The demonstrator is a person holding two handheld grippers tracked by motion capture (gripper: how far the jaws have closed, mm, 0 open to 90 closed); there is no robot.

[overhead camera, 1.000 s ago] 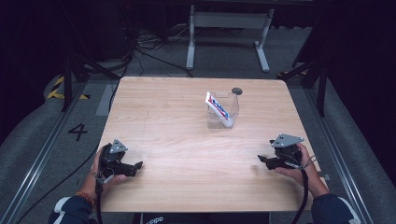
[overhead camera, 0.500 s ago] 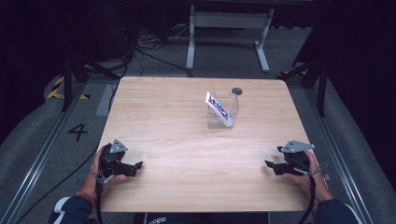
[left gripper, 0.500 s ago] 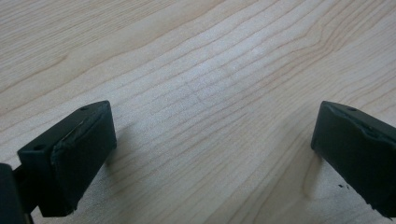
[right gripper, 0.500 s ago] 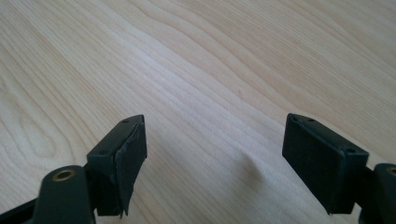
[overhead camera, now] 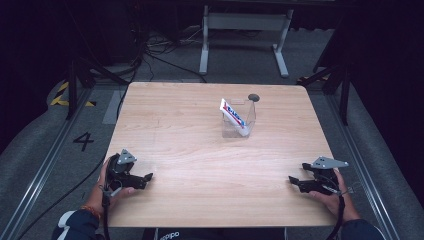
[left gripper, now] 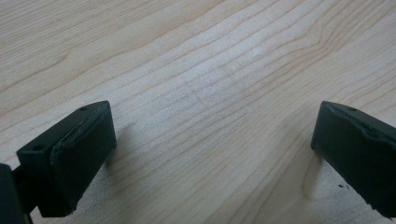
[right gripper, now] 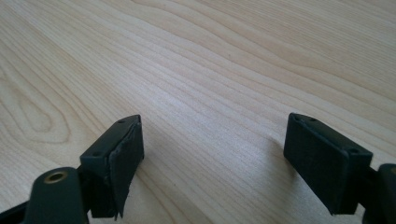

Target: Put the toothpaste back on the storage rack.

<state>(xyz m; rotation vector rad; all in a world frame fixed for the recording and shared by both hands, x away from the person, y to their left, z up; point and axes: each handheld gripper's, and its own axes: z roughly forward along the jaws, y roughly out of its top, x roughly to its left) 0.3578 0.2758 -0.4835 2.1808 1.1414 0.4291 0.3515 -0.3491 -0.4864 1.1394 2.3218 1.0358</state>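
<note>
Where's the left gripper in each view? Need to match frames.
High view: left gripper at the table's near left corner, jaws open, pointing right.
Left gripper view: its two black jaws rise from the bottom corners, wide apart.
Right gripper view: nothing to place.
Shared landmark: the wooden table, whose grain runs under the jaws.

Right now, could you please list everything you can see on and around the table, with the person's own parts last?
Table: one, light wood, centre of the high view.
Clear box: one, see-through, far middle of the table.
Tube: one, white with red and blue print, leaning in the clear box.
Small round thing: one, dark grey, on the table just behind the box.
Metal frame: one, light grey, on the floor beyond the table.
Number 4: one, black, on the floor left of the table.
Left tongs: black, open, near left edge.
Right tongs: black, open, near right edge.
</note>
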